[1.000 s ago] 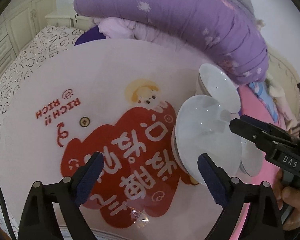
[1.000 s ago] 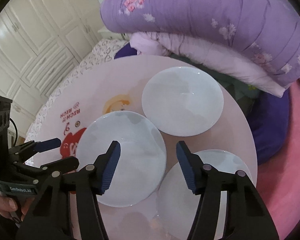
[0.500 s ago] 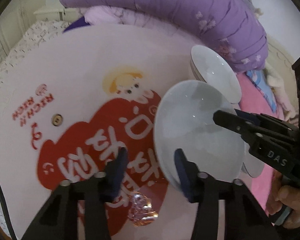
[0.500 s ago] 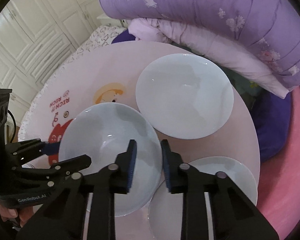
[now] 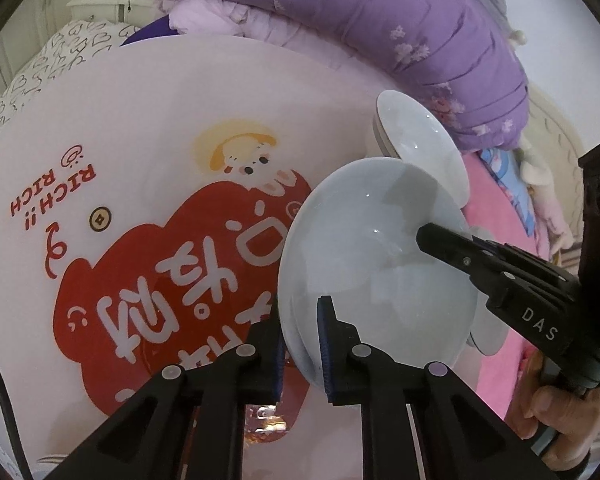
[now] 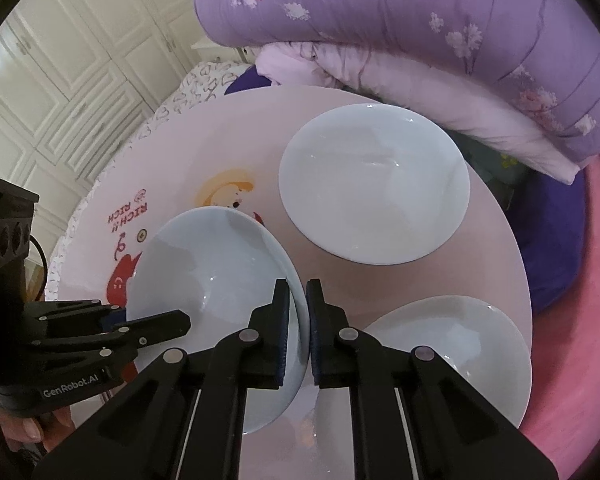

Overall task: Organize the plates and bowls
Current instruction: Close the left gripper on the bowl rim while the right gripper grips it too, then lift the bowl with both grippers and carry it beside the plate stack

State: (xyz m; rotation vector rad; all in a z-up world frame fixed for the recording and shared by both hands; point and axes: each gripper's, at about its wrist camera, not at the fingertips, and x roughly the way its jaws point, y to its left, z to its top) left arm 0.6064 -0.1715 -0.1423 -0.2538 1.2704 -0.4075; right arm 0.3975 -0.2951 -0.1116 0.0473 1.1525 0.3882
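Item: pale blue bowl [image 6: 216, 280], glazed ceramic, on the round printed table [image 5: 180, 92].

Fingers: our left gripper [image 5: 300, 352] pinches the bowl's near-left rim, one blue pad inside, one outside. Our right gripper [image 6: 298, 332] pinches the opposite rim the same way. Both sets of jaws have just been closing and now press on the thin wall with almost no gap between them.

Handling: we judge the bowl stiff, smooth, slippery and breakable, moderately heavy for a rim pinch. Hold at the rim, on opposite sides, and keep it level; a one-sided lift could let it swing or slide from the pads.

Location: the bowl sits left of centre, partly over the red print.

Neighbours: a white plate [image 6: 374, 184] beyond it, a second white dish [image 6: 452, 344] near the right edge, purple quilt [image 6: 420, 32] behind the table.
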